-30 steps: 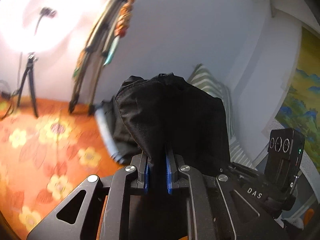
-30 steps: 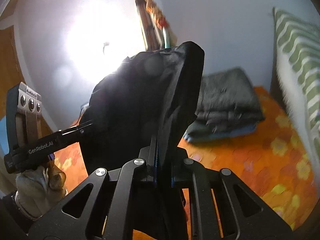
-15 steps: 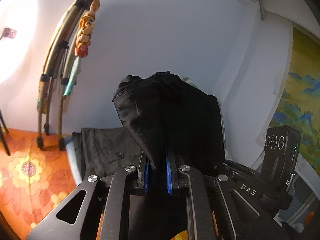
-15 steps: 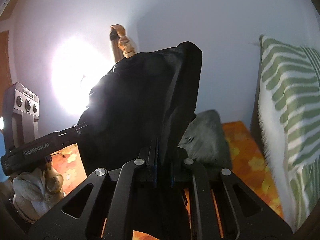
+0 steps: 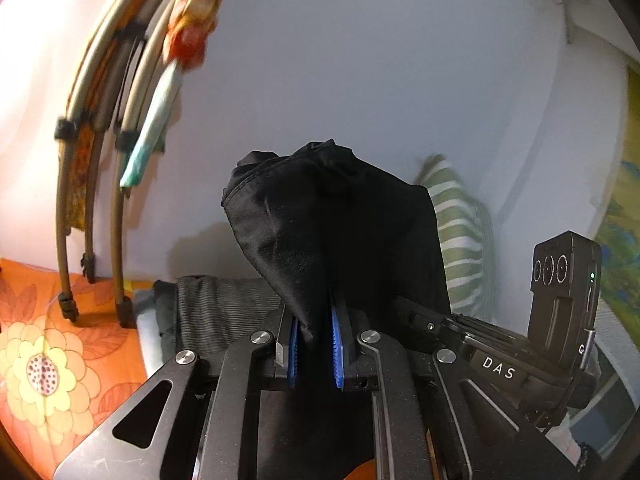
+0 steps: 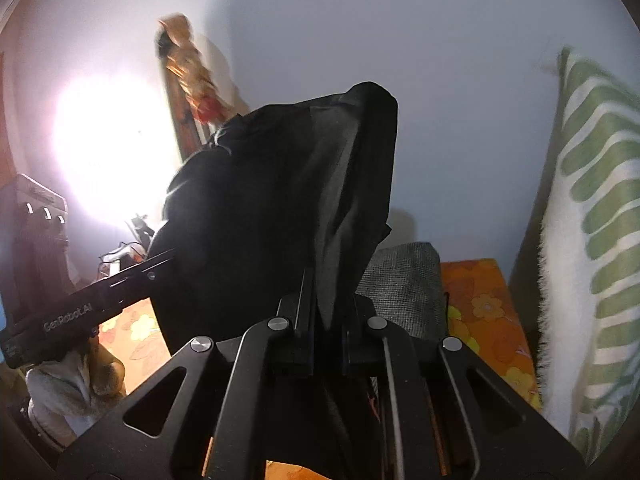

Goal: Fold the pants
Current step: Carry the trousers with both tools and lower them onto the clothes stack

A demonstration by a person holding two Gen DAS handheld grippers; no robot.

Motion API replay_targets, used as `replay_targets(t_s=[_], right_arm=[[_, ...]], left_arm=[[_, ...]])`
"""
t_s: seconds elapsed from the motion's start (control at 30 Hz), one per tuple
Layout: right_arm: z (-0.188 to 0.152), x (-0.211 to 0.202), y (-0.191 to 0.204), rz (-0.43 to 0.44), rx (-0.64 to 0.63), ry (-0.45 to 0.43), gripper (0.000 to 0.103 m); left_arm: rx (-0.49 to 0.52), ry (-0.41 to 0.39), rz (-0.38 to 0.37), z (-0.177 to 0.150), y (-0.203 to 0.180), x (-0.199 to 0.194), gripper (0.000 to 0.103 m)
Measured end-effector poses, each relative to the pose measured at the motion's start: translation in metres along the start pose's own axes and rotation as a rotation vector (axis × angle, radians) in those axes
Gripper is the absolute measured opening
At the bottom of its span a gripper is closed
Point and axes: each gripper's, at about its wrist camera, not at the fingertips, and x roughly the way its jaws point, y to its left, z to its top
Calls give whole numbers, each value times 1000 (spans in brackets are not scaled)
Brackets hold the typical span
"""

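The black pants (image 5: 336, 224) are held up in the air by both grippers. My left gripper (image 5: 314, 354) is shut on a bunched edge of the pants, which stick up between its blue pads (image 5: 338, 356). My right gripper (image 6: 326, 344) is shut on another edge of the same pants (image 6: 280, 200). The cloth hangs down below both and hides the fingertips. The right gripper's body (image 5: 496, 364) shows at the right of the left wrist view, close beside the left one. The left gripper's body (image 6: 80, 312) shows at the left of the right wrist view.
A stack of folded dark grey clothes (image 5: 216, 304) (image 6: 404, 284) lies on the orange flowered bedsheet (image 5: 44, 364) by the white wall. A green striped pillow (image 6: 592, 216) stands at the right. Curved poles (image 5: 92, 152) lean on the wall, beside a bright ring light (image 6: 108, 156).
Both grippers have lifted and tilted upward with the pants still held. The bedsheet and folded stack have dropped lower in view, and the ring light has left the left wrist view.
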Motion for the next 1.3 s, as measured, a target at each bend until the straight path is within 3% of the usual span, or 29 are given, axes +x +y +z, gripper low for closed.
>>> replay_targets(t_s=[0.27, 0.43, 0.53, 0.77, 0.83, 0.93, 1.1, 1.3], right_arm=[[1, 84, -41, 9, 36, 112, 14], [-3, 109, -61, -153, 44, 157, 33], [-4, 106, -65, -244, 17, 151, 49], [-6, 77, -59, -333, -26, 134, 50], [-7, 66, -53, -336, -30, 121, 50], [-13, 51, -42, -294, -27, 104, 50], [-36, 38, -22, -272, -65, 134, 50], [-72, 23, -20, -304, -69, 190, 50]], left_arm=[[-33, 67, 141, -2, 50, 62, 11], [24, 85, 207, -4, 58, 69, 14], [40, 85, 223, -7, 60, 63, 14], [37, 85, 214, -11, 54, 40, 15], [57, 90, 216, -14, 47, 37, 16], [95, 114, 221, -25, 33, 37, 27], [130, 200, 218, -54, 18, 38, 27], [109, 240, 200, -78, 12, 17, 27]])
